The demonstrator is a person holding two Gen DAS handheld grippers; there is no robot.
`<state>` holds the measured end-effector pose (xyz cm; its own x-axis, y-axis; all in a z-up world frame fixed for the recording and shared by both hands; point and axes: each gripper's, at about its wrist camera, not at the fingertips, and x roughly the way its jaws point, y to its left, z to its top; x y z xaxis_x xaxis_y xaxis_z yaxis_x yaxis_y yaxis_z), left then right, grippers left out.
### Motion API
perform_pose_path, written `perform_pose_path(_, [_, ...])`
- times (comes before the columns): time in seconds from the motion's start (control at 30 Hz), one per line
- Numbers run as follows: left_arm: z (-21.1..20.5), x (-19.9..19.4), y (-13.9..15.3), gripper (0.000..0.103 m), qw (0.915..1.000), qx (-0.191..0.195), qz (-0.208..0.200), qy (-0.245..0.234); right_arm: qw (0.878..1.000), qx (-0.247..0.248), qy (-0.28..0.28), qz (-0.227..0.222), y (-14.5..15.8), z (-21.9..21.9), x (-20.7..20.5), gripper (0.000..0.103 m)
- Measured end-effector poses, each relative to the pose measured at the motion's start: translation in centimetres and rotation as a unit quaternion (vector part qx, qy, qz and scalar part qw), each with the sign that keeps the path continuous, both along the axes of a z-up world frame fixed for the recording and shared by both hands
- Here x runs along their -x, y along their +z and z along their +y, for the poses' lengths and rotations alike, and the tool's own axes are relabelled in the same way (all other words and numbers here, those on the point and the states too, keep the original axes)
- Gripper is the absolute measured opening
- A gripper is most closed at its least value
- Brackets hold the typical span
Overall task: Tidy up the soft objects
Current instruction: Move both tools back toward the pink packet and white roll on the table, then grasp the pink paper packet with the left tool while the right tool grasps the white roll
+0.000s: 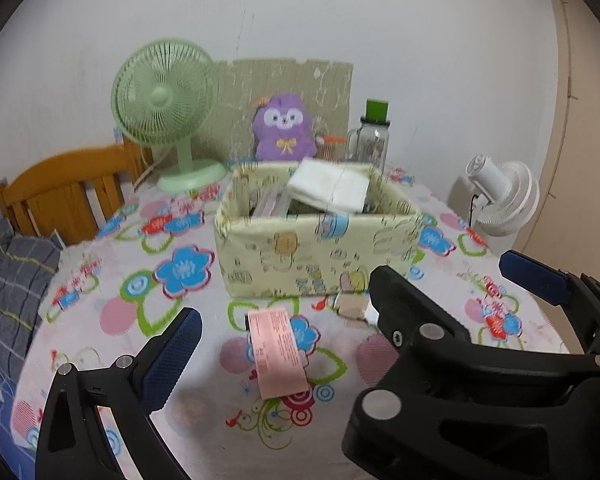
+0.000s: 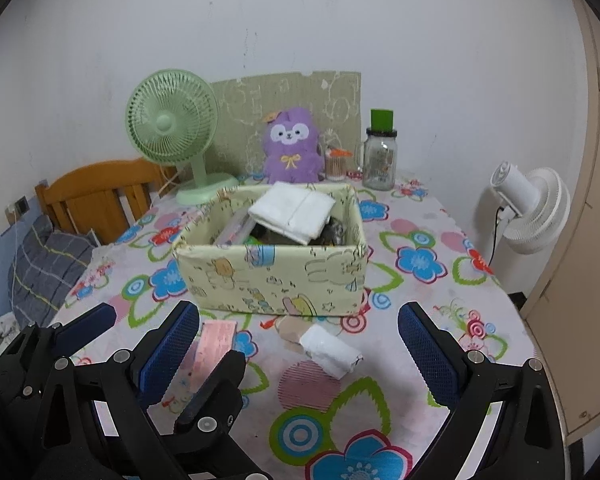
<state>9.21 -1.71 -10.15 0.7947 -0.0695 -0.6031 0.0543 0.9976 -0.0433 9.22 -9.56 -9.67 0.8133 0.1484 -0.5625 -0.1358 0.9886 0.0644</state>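
A pale yellow fabric box [image 2: 271, 276] [image 1: 316, 256] stands mid-table, with a folded white cloth [image 2: 291, 210] [image 1: 332, 188] lying on top of its contents. In front of it lie a rolled white cloth [image 2: 332, 350] and a pink flat packet [image 1: 277, 352] [image 2: 215, 344]. Against the back wall sits a purple plush toy [image 2: 291, 148] [image 1: 283, 128]. My right gripper [image 2: 300, 320] is open and empty, with the white roll lying between its fingers, farther out. My left gripper [image 1: 295, 320] is also open and empty, near the pink packet. The two grippers overlap side by side, and the right one hides most of the roll in the left wrist view.
A green desk fan [image 2: 171, 128] stands at the back left. At the back right are a glass jar with a green lid [image 2: 380, 160] and a small cup [image 2: 336, 164]. A white fan [image 2: 532, 208] is off the table's right edge. A wooden headboard [image 2: 99, 196] and a grey pillow [image 2: 43, 264] are on the left.
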Motion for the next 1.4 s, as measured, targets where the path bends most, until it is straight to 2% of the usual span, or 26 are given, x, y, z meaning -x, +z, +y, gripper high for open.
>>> perform_pose_path(0.5, [1.1,-3.2,-5.0,0.102,0.9968,0.005,0.079,0.013,0.998,0.003,0.012,0.057,-4.7,0.6,-3.3,0.101])
perform_pose_path(0.8, [1.6,-4.8,-6.8,0.094,0.993,0.006,0.116,0.02,0.996,0.002,0.011,0.086,-6.7,0.7,-5.2,0.101])
perform_pose_path(0.97, [1.7,-5.7,-7.5,0.08,0.9904,0.01,0.136,0.02,0.995,0.004,0.009,0.096,-7.3,0.7,-6.1,0.101])
perform_pose_path(1.1, [1.6,-5.8,-7.5,0.072,0.9904,-0.003,0.136,0.025,0.995,0.004,0.012,0.104,-7.7,0.8,-6.7,0.101])
perform_pose_path(1.27, [1.7,-6.0,-7.2,0.042,0.9906,-0.005,0.133,0.034,0.994,-0.003,0.01,0.11,-8.0,0.5,-7.5,0.101])
perform_pose_path(1.4, [1.5,-6.3,-7.2,0.041,0.9907,-0.007,0.132,0.031,0.993,0.0,0.008,0.117,-8.3,0.4,-8.2,0.101])
